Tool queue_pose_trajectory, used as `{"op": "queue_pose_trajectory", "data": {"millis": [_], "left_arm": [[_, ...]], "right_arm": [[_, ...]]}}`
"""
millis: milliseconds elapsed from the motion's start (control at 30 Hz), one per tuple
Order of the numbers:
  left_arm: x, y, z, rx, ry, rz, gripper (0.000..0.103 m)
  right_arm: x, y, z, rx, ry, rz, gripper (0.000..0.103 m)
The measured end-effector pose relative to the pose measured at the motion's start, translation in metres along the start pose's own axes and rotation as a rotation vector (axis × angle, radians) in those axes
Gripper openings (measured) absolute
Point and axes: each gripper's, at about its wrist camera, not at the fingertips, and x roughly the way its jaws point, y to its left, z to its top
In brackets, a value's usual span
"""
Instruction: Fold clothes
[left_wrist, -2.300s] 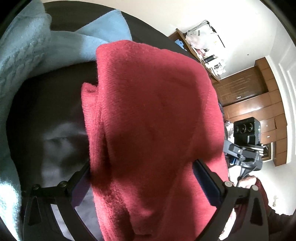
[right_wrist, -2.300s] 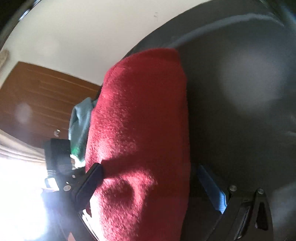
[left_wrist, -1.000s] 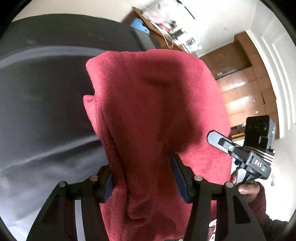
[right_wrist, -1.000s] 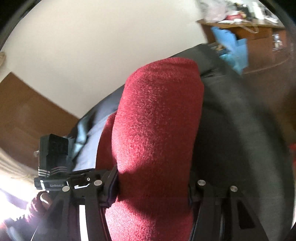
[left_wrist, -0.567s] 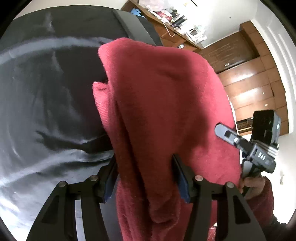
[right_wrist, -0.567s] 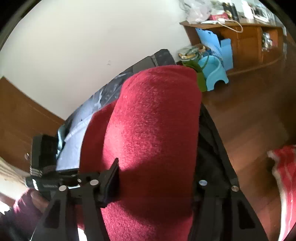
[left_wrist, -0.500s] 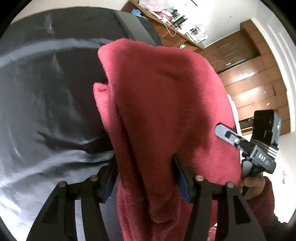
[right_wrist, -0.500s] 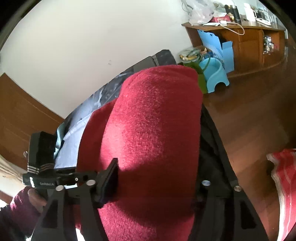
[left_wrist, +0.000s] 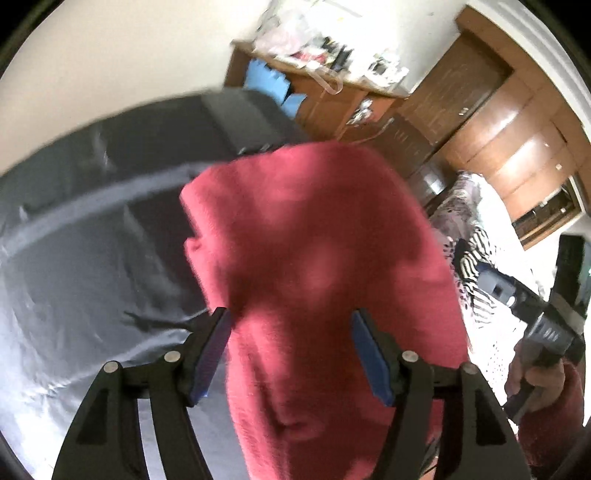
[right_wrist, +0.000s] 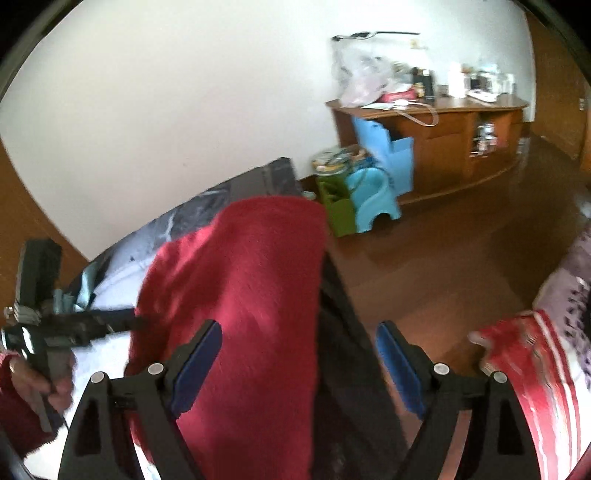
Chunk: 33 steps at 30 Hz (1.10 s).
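Both grippers just released: left gripper (left_wrist: 290, 350) and right gripper (right_wrist: 297, 365) jaws now wide, holding nothing; folded fuzzy red sweater (left_wrist: 317, 266) freed, likely ready for placing.

a wooden sideboard (right_wrist: 461, 144) stands against the white wall (right_wrist: 184, 92), its top crowded with a plastic bag (right_wrist: 360, 79) and small clutter. a blue child's potty (right_wrist: 373, 201) and a green caddy (right_wrist: 336, 195) sit on the dark wood floor (right_wrist: 443, 258) beside it. wooden wardrobe doors (left_wrist: 509, 122) line the far side.
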Motion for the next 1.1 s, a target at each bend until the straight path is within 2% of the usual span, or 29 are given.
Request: {"op": "queue_pose_trajectory", "data": {"millis": [133, 200, 300, 400, 533, 700, 833, 1000, 1100], "left_arm": [[-0.008, -0.026, 0.001, 0.102, -0.012, -0.023, 0.078], [0.001, -0.035, 0.005, 0.141, 0.007, -0.035, 0.079], [0.019, -0.037, -0.001, 0.134, 0.065, -0.006, 0.079], [0.024, -0.030, -0.013, 0.132, 0.083, 0.031, 0.078], [0.028, -0.021, -0.028, 0.132, 0.100, 0.080, 0.078], [0.035, -0.010, -0.046, 0.146, 0.146, 0.131, 0.079], [0.041, -0.009, -0.056, 0.184, 0.152, 0.151, 0.080], [0.042, -0.005, -0.056, 0.200, 0.165, 0.155, 0.081], [0.040, 0.000, -0.055, 0.202, 0.172, 0.141, 0.081]], "right_arm": [[-0.026, -0.004, -0.038, -0.055, 0.044, -0.073, 0.087], [-0.031, -0.001, -0.058, -0.080, 0.087, -0.065, 0.087], [-0.028, 0.010, -0.082, -0.126, 0.142, -0.043, 0.087], [-0.019, 0.028, -0.104, -0.206, 0.182, -0.042, 0.087], [-0.007, 0.047, -0.111, -0.243, 0.136, -0.058, 0.087], [-0.001, 0.046, -0.103, -0.215, 0.013, -0.260, 0.088], [-0.001, 0.052, -0.105, -0.293, -0.027, -0.411, 0.090], [-0.003, 0.059, -0.113, -0.387, -0.033, -0.492, 0.090], [-0.002, 0.046, -0.116, -0.360, -0.004, -0.488, 0.091]]}}
